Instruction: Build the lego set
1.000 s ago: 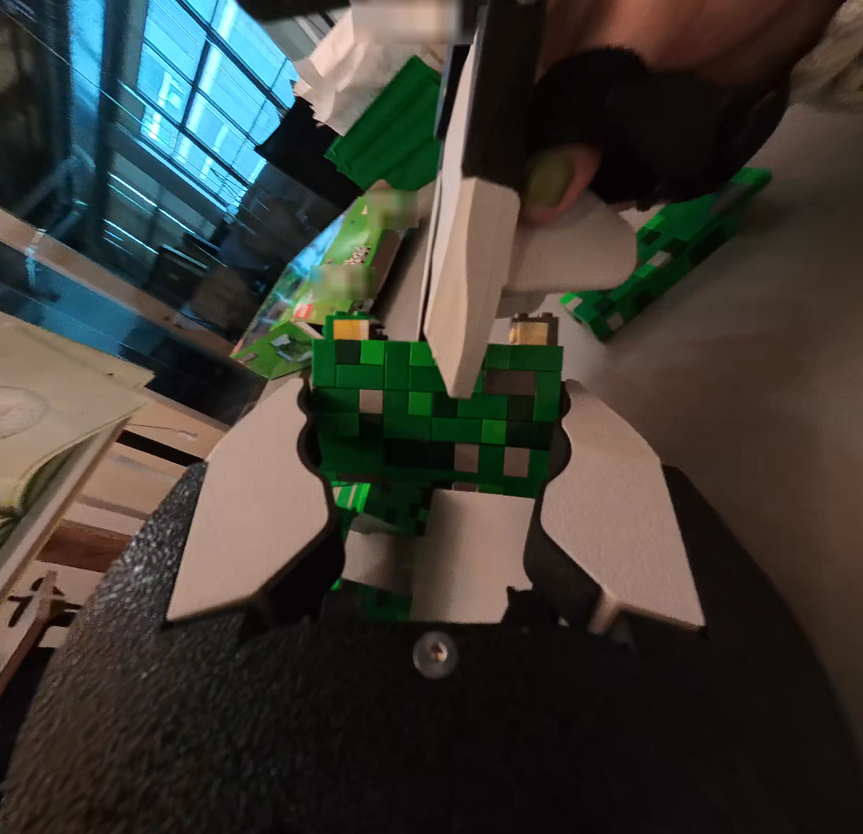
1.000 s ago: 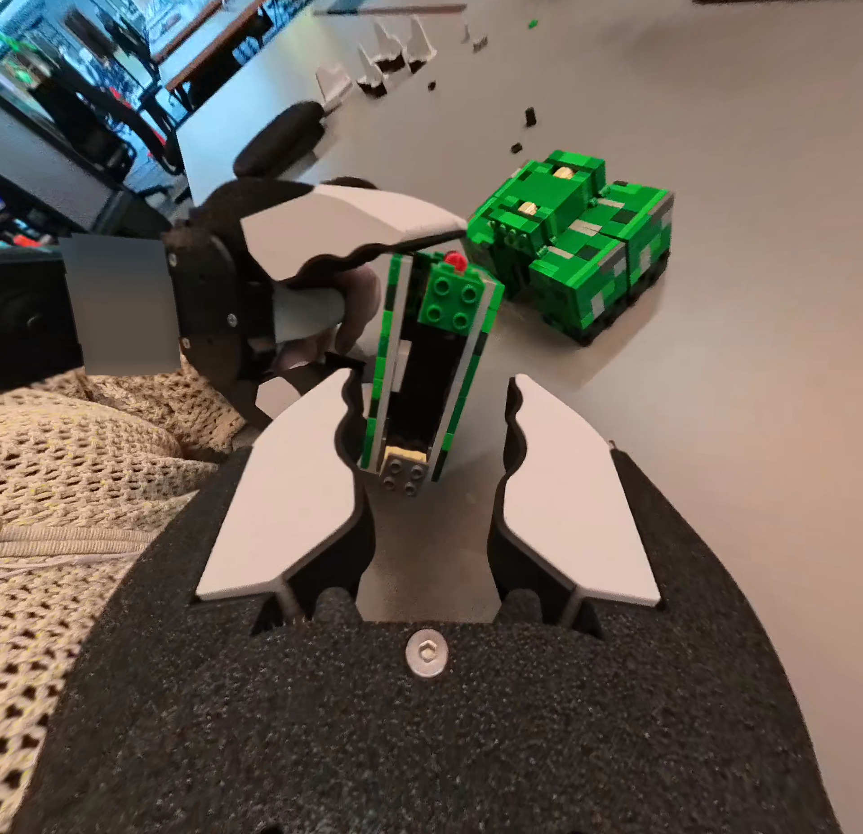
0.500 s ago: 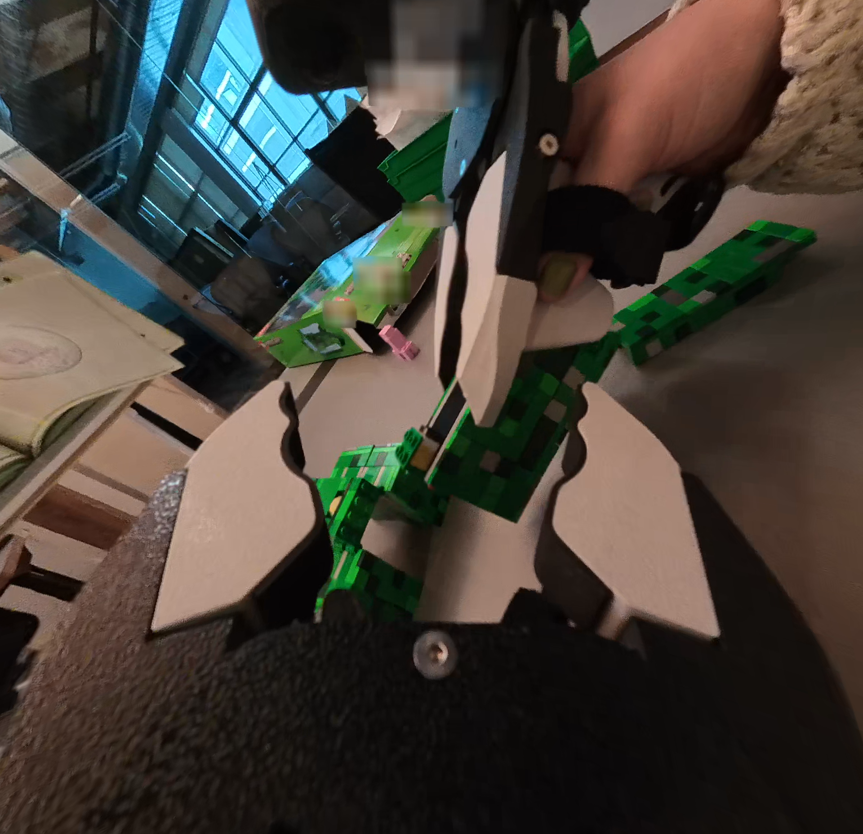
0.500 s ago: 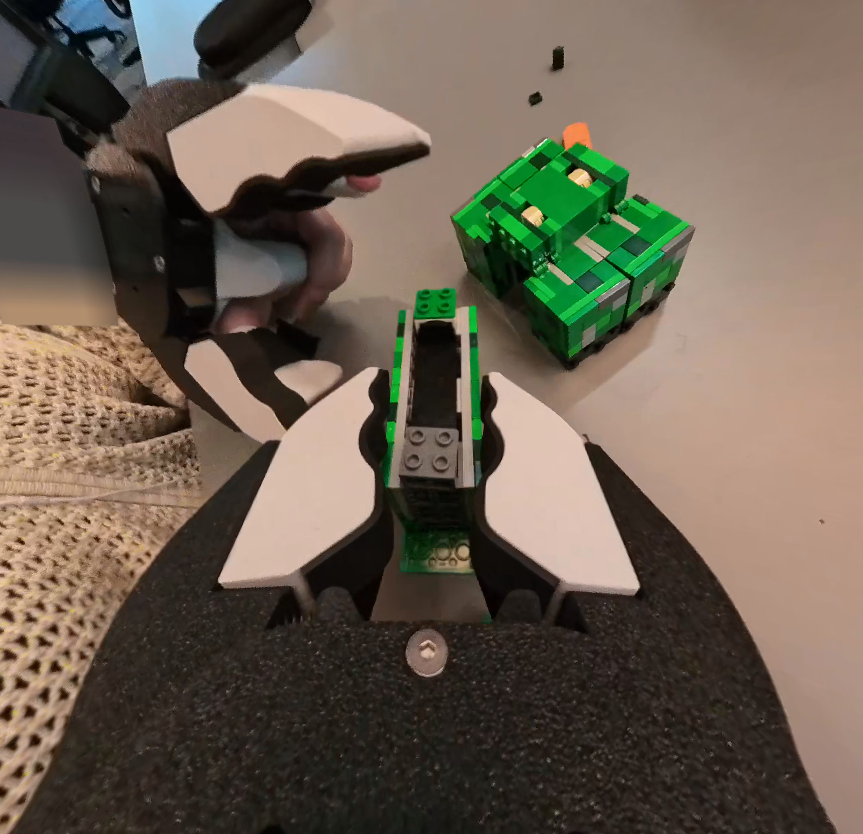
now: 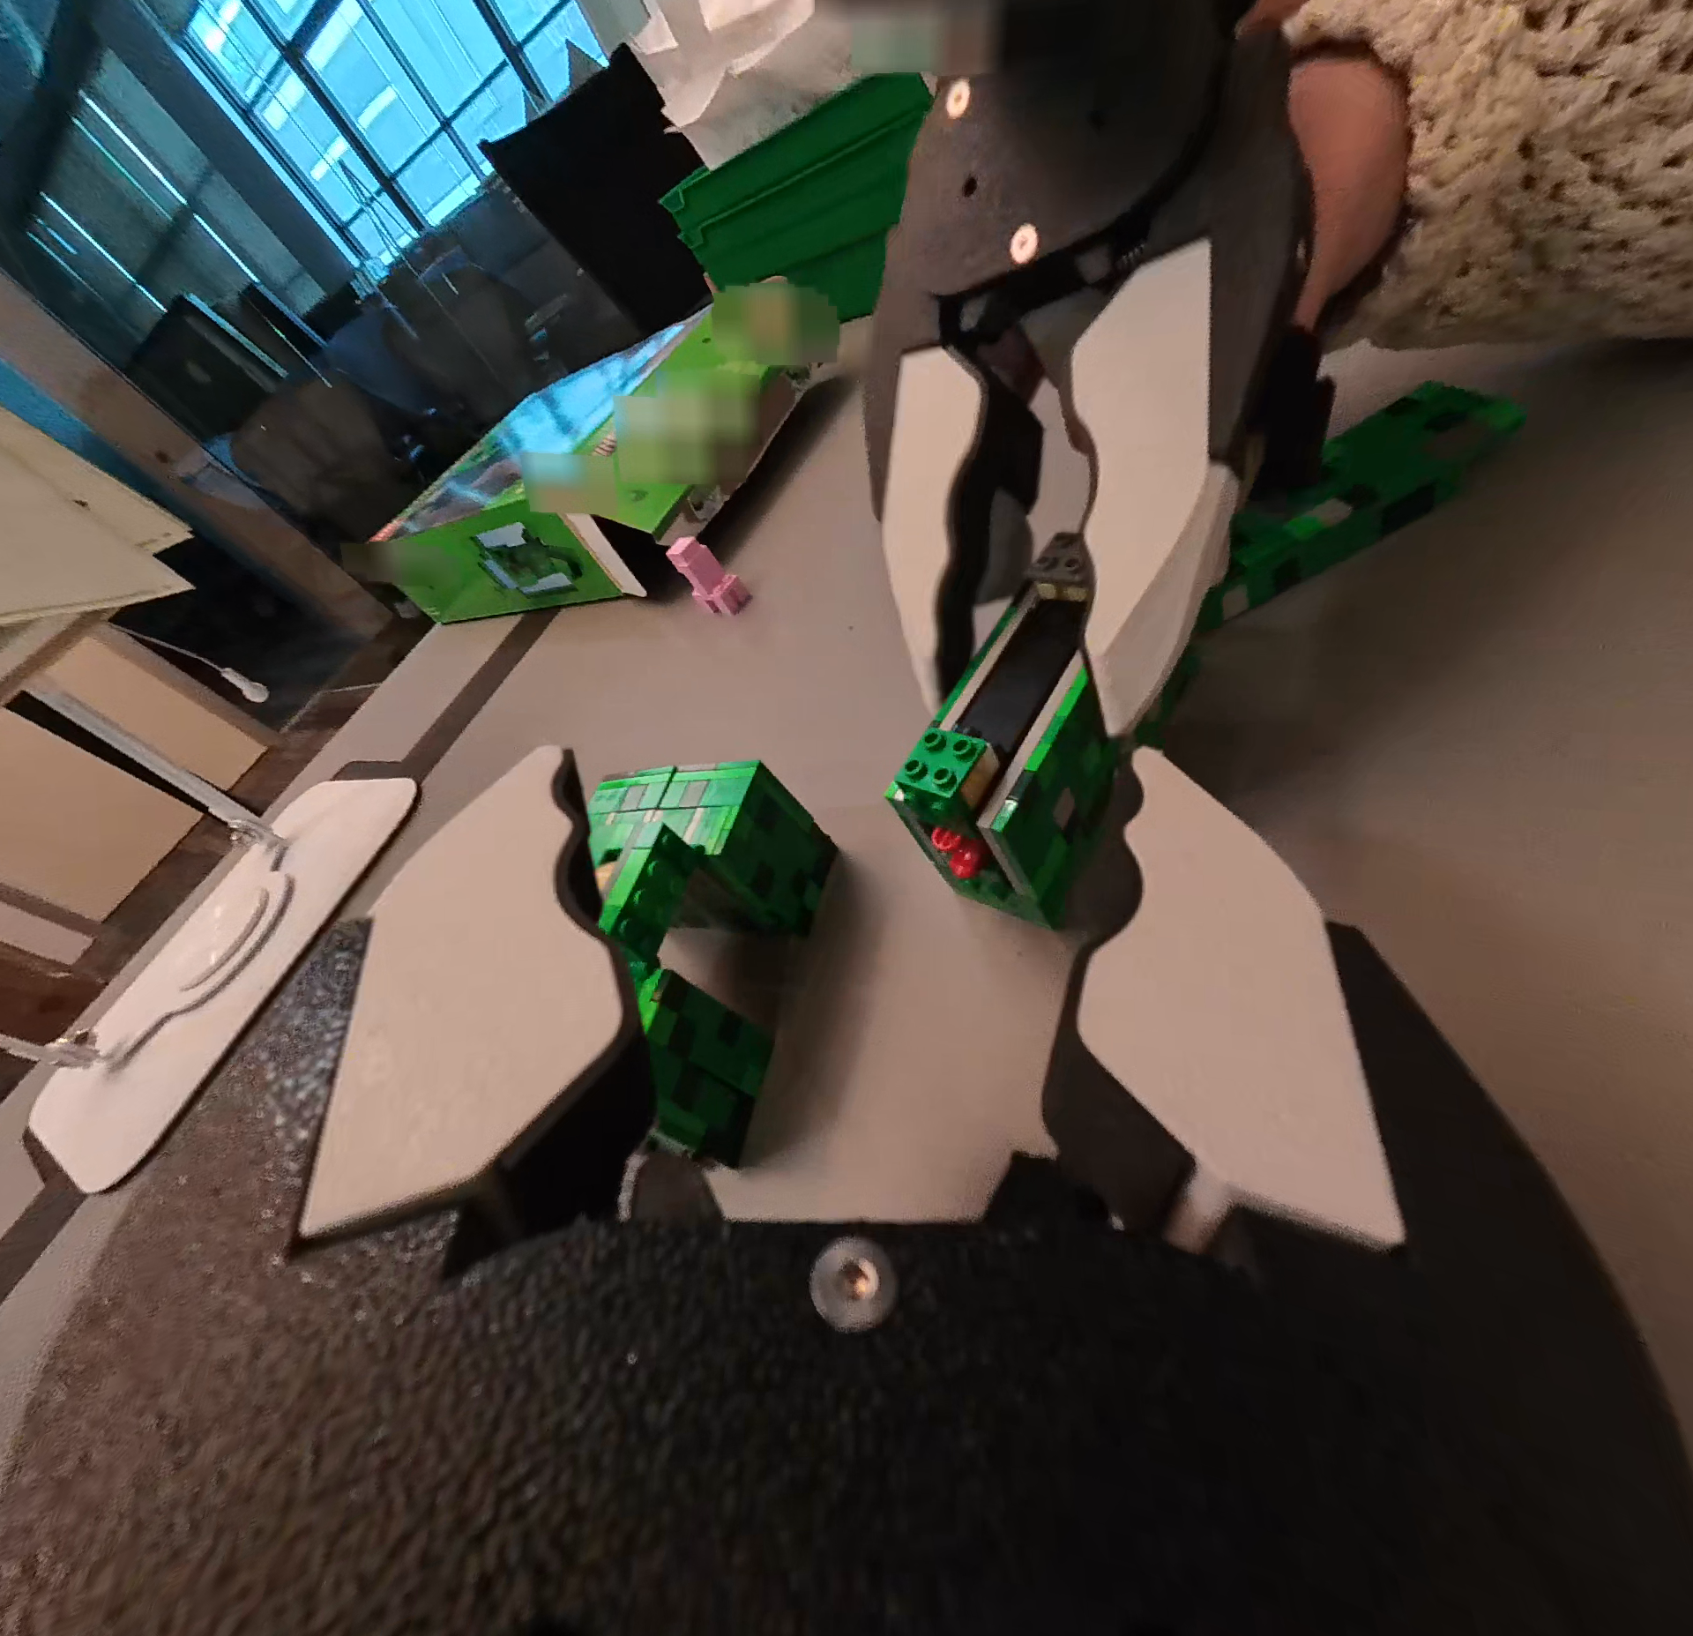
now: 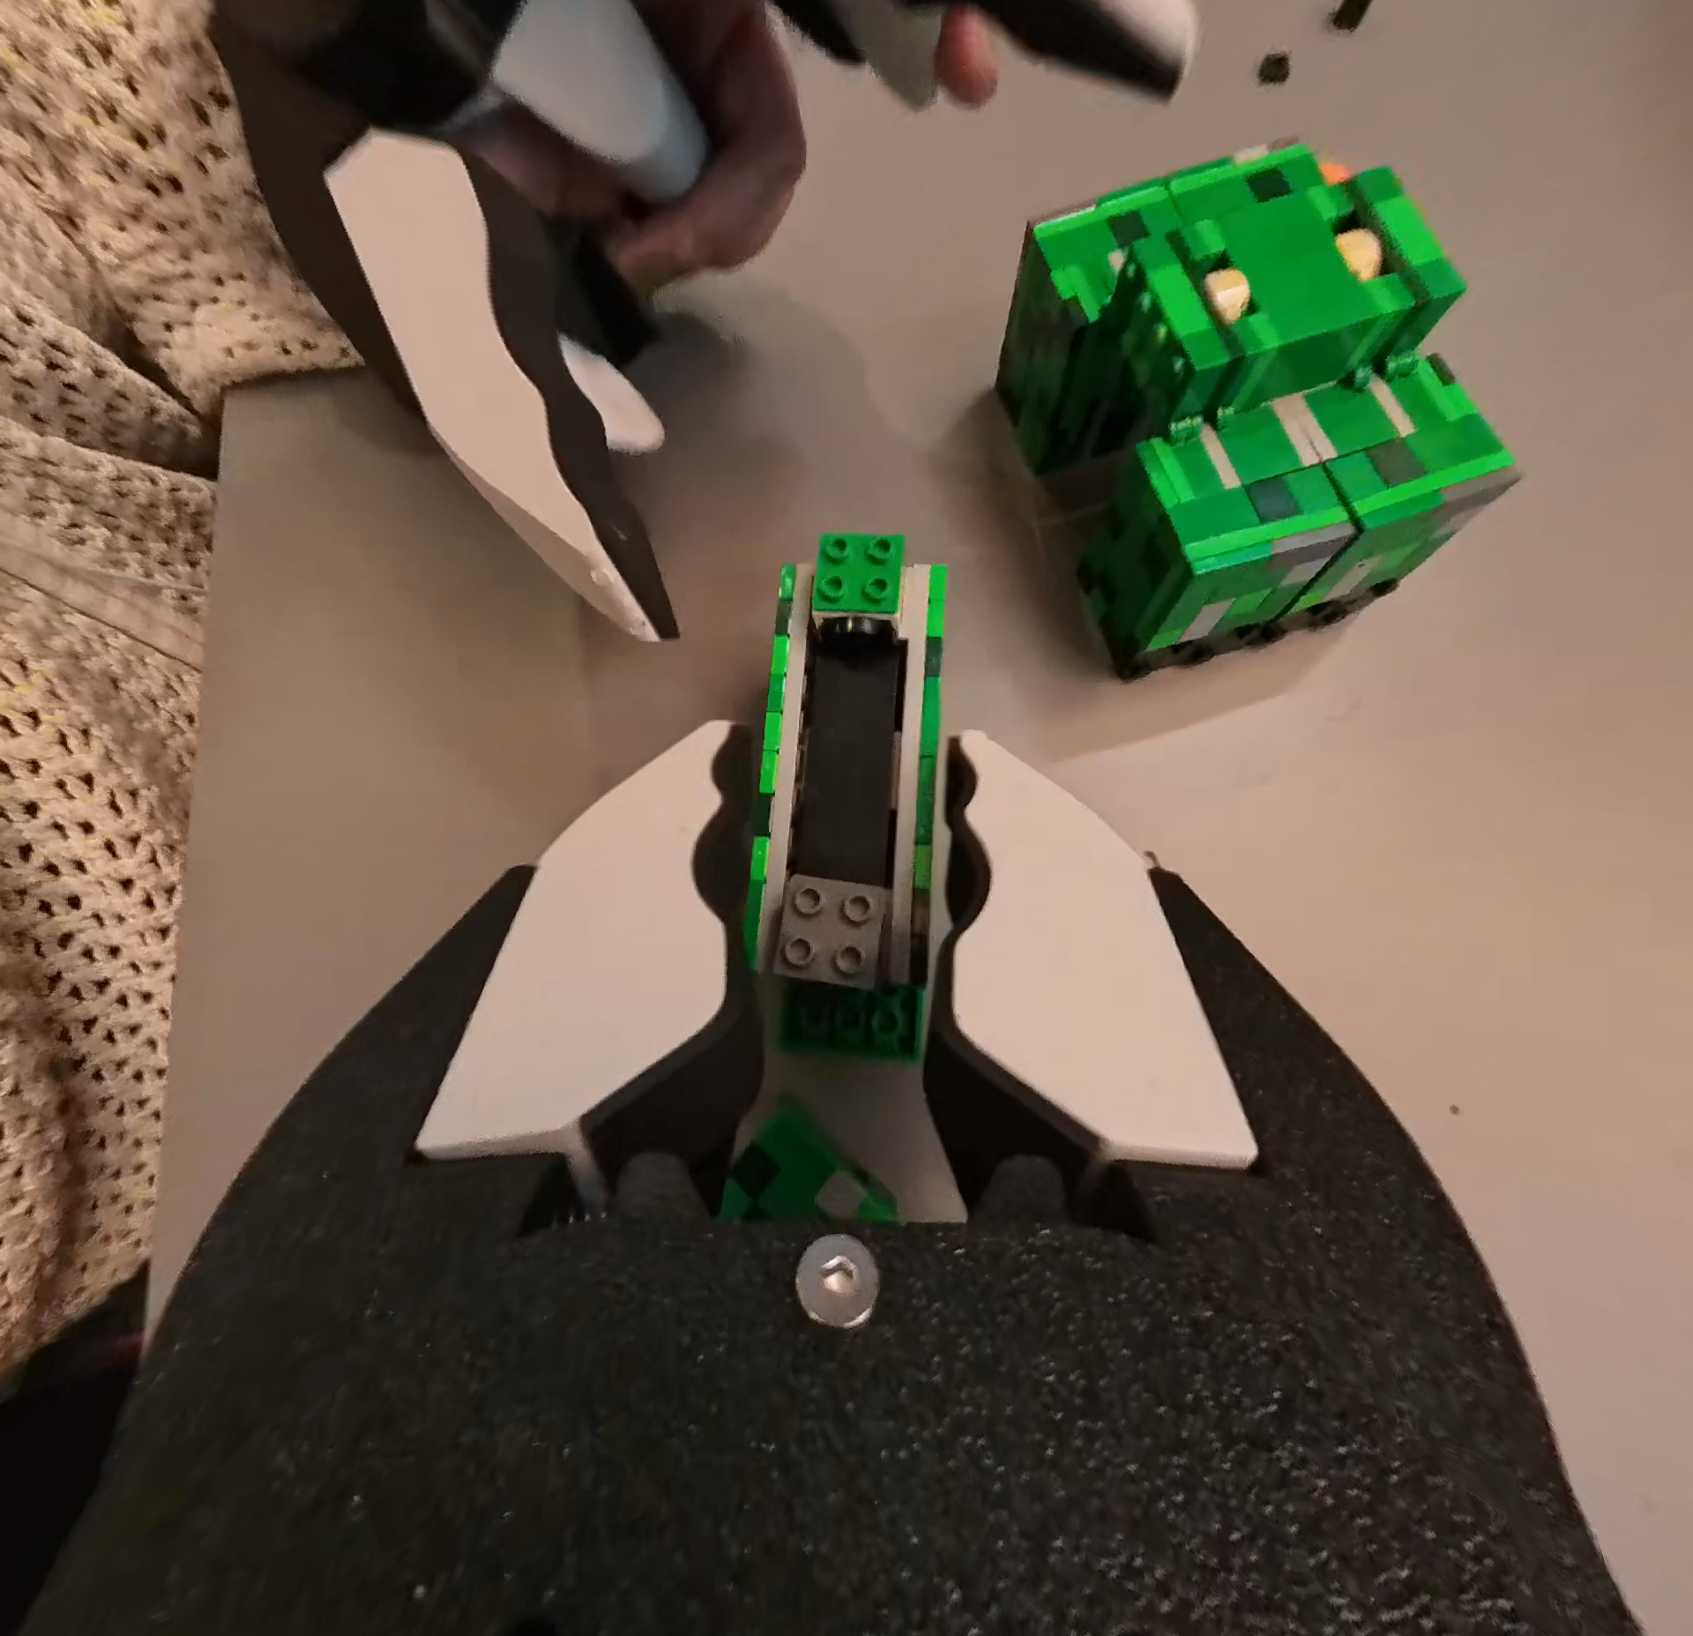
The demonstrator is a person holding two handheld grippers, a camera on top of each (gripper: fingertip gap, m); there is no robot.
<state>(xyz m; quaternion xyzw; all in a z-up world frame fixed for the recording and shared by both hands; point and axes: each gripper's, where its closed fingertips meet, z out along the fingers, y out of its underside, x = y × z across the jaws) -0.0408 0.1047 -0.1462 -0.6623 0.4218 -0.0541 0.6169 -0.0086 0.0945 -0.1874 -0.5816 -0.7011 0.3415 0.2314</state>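
My right gripper (image 6: pixel 843 740) is shut on a long green lego assembly (image 6: pixel 852 767) with a black hollow middle, a grey 2x2 brick at the near end and a green 2x2 brick at the far end. In the left wrist view the same gripper (image 5: pixel 1026 703) holds that assembly (image 5: pixel 1008 795) tilted, its lower end at the table. My left gripper (image 5: pixel 847 758) is open and empty. A green blocky lego build (image 5: pixel 724 850) stands by its left finger and also shows in the right wrist view (image 6: pixel 1264 419). The left gripper's finger (image 6: pixel 550 492) shows open, left of the assembly.
A second long green lego assembly (image 5: pixel 1356 511) lies behind the right gripper. A green set box (image 5: pixel 550 547), a small pink figure (image 5: pixel 710 575) and a green bin (image 5: pixel 797 199) stand farther back. A white flat stand (image 5: pixel 211 978) lies left. Small black pieces (image 6: pixel 1273 66) lie far off.
My left gripper let go of the long assembly and drew back left toward the blocky build. My right gripper closed on the assembly and brought it down to the table.
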